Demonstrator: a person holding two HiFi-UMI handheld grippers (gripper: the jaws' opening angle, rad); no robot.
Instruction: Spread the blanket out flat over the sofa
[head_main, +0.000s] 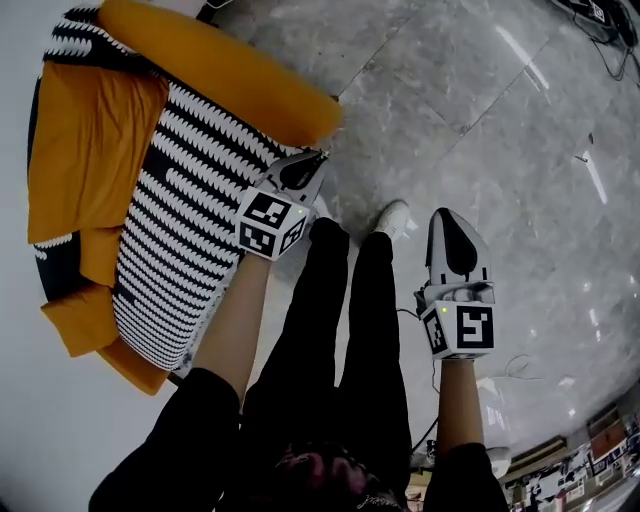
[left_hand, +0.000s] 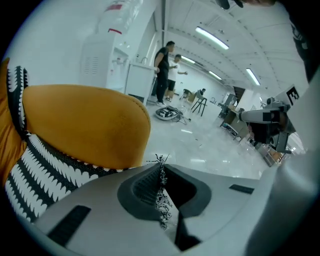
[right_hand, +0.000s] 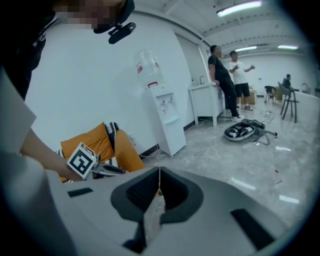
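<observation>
The black-and-white patterned blanket (head_main: 190, 220) lies over the seat of the orange sofa (head_main: 90, 150) at the left of the head view, below the rounded orange armrest (head_main: 220, 70). My left gripper (head_main: 305, 168) sits at the blanket's near edge by the armrest's end. It is shut on a thin strip of that blanket (left_hand: 161, 197), pinched between the pads. In the left gripper view the blanket (left_hand: 35, 170) runs under the armrest (left_hand: 85, 125). My right gripper (head_main: 447, 218) hangs over the floor to the right of the legs, shut and holding nothing (right_hand: 159, 172).
The person's black-clad legs and a white shoe (head_main: 393, 216) stand between the grippers on the grey marble floor (head_main: 500, 120). A white water dispenser (right_hand: 162, 120) stands beside the sofa (right_hand: 95, 142). Two people (right_hand: 227, 80) stand by a counter far off, with a device and cables (right_hand: 245, 131) on the floor.
</observation>
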